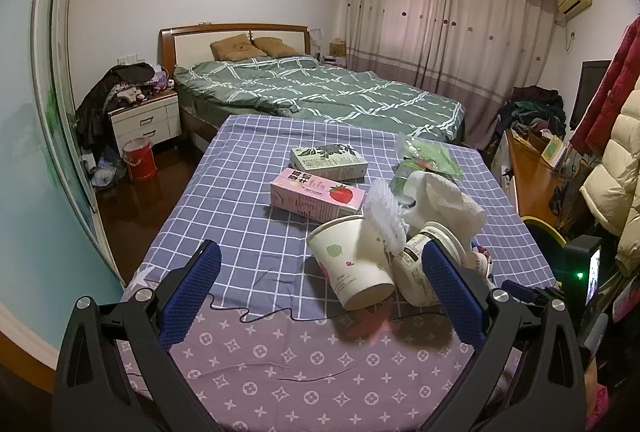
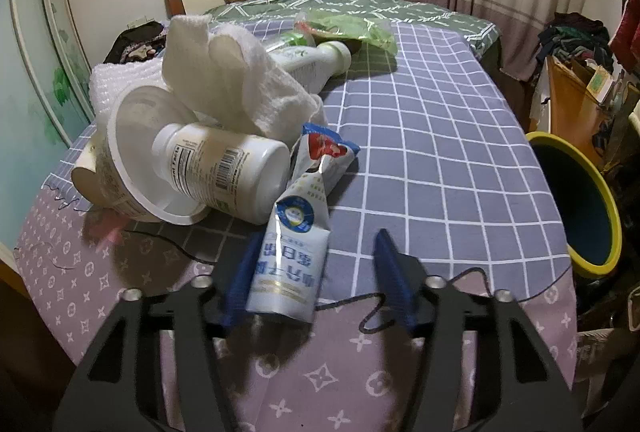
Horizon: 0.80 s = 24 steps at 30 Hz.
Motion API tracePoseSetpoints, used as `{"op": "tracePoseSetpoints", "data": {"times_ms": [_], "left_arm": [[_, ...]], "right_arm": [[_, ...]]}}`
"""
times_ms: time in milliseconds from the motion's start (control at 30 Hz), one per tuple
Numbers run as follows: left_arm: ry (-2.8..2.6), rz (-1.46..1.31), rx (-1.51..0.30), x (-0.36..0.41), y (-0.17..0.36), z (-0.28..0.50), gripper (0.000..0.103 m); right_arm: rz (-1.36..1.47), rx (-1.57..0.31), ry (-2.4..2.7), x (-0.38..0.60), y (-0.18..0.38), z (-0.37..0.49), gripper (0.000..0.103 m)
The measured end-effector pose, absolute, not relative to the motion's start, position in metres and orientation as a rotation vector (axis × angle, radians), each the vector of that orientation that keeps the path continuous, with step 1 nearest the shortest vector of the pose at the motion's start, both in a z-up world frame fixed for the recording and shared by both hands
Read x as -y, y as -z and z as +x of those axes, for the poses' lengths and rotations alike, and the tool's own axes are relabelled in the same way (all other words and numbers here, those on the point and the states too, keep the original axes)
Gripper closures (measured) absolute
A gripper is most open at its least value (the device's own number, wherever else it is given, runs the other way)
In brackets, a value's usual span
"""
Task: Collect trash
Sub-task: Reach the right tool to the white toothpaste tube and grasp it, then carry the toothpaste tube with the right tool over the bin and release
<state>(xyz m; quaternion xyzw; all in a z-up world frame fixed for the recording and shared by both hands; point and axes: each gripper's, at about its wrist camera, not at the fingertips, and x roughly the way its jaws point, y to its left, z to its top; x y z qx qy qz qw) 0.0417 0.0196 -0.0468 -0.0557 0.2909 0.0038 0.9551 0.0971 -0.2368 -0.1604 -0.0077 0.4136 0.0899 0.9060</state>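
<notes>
While tilted down over the checked cloth, the right gripper straddles a flattened white-and-blue milk pouch, jaws part-closed, the right pad clear. The left gripper hangs spread wide, empty.

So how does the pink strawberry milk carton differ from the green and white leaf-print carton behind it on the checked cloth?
The pink strawberry milk carton is pink with a red strawberry picture; the green and white leaf-print carton shows dark leaves on a pale face. The pink one lies nearer the paper cup and looks longer; the green one lies farther back, toward the bed. Both are rectangular cartons lying flat on the checked cloth.
</notes>
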Motion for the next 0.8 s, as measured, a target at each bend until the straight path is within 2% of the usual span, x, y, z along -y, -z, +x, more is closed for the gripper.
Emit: {"op": "tracePoseSetpoints", "data": {"times_ms": [100,233,567,800], "left_arm": [[-0.007,-0.115,-0.596,-0.021,0.050,0.045,0.004],[-0.006,-0.117,-0.604,-0.021,0.050,0.046,0.004],[0.012,-0.113,-0.614,-0.017,0.054,0.049,0.004],[0.097,-0.121,-0.624,-0.005,0.057,0.055,0.004]], "right_arm": [[-0.020,-0.853,-0.189,0.238,0.160,0.099,0.058],[-0.016,-0.848,-0.190,0.241,0.160,0.102,0.081],[0.052,-0.845,-0.206,0.262,0.156,0.107,0.083],[0.110,-0.770,-0.128,0.307,0.133,0.105,0.083]]}}
